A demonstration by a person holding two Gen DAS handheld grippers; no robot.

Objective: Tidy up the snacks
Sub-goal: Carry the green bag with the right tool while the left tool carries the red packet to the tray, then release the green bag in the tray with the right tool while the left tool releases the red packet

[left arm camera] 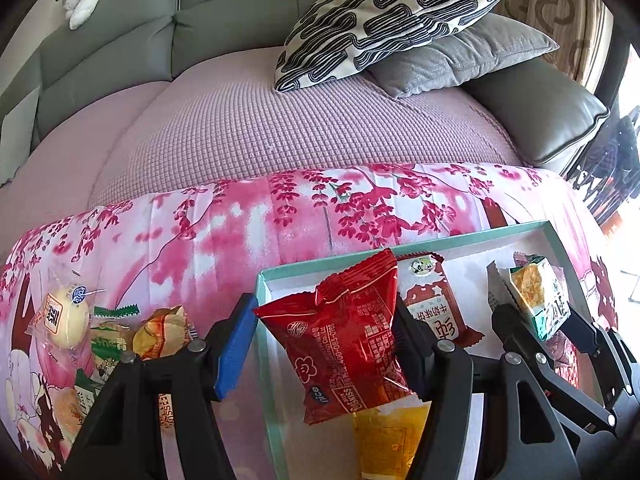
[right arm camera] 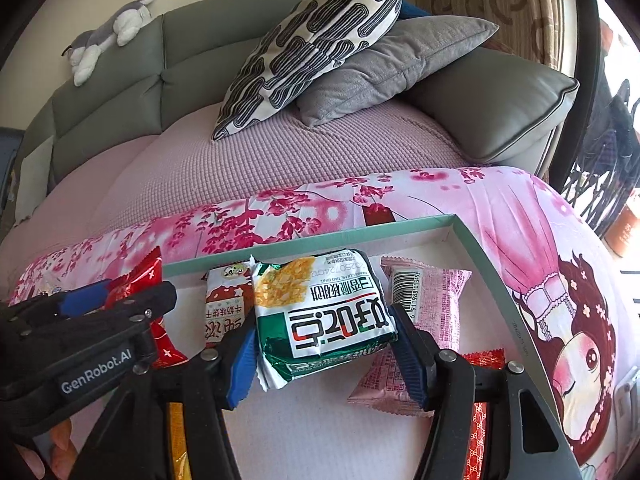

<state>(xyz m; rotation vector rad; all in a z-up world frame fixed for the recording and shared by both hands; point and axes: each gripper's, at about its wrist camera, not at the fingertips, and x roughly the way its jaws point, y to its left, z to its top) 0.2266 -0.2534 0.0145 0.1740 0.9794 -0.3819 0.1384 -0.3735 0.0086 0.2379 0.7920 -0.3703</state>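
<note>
A teal-rimmed tray (left arm camera: 460,236) (right arm camera: 320,236) with a white floor lies on a pink floral blanket. My left gripper (left arm camera: 326,308) (right arm camera: 120,296) is shut on a red snack packet (left arm camera: 352,340) (right arm camera: 154,276), gripped near its top over the tray's left end. My right gripper (right arm camera: 322,320) (left arm camera: 540,316) is shut on a green-and-white packet (right arm camera: 324,312) (left arm camera: 536,300), with a blue pad on each side, over the tray's right half. On the tray floor lie a dark red and white packet (left arm camera: 432,300) (right arm camera: 224,304), a pink packet (right arm camera: 428,304) and a yellow packet (left arm camera: 392,440).
Loose snacks lie on the blanket left of the tray: a wrapped round bun (left arm camera: 64,316), a green packet (left arm camera: 108,344) and an orange one (left arm camera: 164,332). Behind is a grey sofa with a patterned pillow (left arm camera: 392,20), a grey pillow (right arm camera: 392,64) and a plush toy (right arm camera: 108,36).
</note>
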